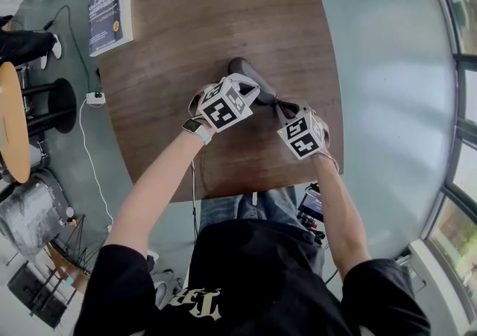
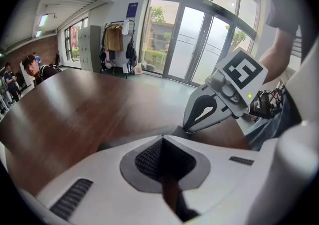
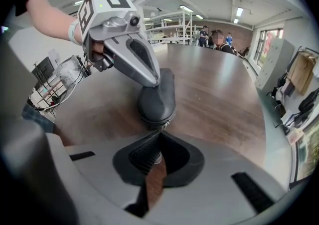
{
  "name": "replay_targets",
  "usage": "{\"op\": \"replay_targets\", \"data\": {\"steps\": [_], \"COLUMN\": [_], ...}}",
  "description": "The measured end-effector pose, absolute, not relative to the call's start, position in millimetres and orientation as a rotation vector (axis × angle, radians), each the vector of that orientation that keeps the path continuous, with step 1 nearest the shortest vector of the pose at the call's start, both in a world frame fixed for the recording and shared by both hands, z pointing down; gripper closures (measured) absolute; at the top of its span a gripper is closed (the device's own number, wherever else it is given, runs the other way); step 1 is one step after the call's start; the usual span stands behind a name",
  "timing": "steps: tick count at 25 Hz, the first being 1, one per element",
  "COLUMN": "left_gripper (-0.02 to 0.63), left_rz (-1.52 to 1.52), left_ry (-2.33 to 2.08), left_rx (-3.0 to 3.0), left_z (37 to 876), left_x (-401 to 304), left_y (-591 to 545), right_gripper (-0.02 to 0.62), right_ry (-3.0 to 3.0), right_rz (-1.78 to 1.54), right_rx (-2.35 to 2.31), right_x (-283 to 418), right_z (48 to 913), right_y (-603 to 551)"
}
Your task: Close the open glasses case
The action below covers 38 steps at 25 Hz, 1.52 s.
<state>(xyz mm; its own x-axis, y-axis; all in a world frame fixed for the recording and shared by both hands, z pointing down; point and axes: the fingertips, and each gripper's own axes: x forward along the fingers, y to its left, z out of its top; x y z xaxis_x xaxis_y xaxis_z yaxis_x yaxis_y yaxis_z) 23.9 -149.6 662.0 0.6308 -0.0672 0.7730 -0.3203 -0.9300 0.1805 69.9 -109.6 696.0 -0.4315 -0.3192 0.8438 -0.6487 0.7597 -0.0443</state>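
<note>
Left gripper (image 3: 151,82): I see jaws together, tips pressing top of dark glasses case (image 3: 159,102). Right gripper (image 3: 160,137): jaws pinched on small metal tab (image 3: 158,157); case at 12 o'clock.

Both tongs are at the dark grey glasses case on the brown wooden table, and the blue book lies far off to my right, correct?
Not quite: the blue book lies far off to your left, as the head view shows. The rest holds: on the brown wooden table, the left tongs and the right tongs, shut on what looks like its small metal zip pull, are at the dark grey glasses case.
</note>
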Motion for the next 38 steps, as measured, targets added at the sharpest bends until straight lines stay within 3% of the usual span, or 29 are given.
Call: {"op": "replay_targets", "data": {"steps": [7,13,17,25,28,38], "left_gripper": [0.6,0.6,0.6,0.6,0.6,0.6], "left_rz": [1.136,1.124,1.152,1.187,1.192,1.215], "left_ry": [-0.337,-0.333,-0.315,-0.299,-0.305,-0.368], "left_rx": [2.537,2.55,2.557,2.573,2.57,2.539], "left_z": [663,661,661,661,661,661], "left_x": [23,23,23,23,24,24], "left_y": [-152,-153,-151,-150,-150,-151], "right_gripper": [0.611,0.581,0.539,0.538,0.58,0.609], "right_ry": [-2.063,-1.944,-2.001,-2.069,-2.05,-2.083], "right_rz": [0.401,0.405,0.258,0.067,-0.005,0.046], "right_rx": [0.534,0.88,0.63,0.069,-0.011,0.008], "right_x": [23,69,76,60,62,69], "right_z": [705,702,702,709,708,700], "right_y": [-45,-100,-123,-122,-120,-116]}}
